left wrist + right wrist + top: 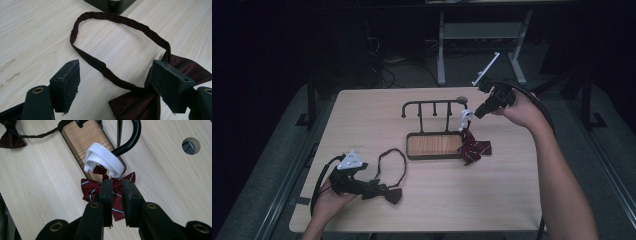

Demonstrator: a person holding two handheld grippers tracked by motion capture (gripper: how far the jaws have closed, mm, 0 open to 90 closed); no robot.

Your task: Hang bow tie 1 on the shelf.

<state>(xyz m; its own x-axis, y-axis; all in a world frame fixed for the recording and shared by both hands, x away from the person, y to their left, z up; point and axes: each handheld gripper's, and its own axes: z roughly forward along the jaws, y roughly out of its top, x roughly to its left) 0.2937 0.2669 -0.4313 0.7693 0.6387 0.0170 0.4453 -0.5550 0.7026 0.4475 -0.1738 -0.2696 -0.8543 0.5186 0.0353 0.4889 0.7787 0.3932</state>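
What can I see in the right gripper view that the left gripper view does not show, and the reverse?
Right gripper view: a striped bow tie hanging by its white band from the rack's hook, with the right tool nearly closed around its knot, and a table hole. Left gripper view: the open left tool over the dark strap loop. Both: the dark bow tie, wooden table, rack base.
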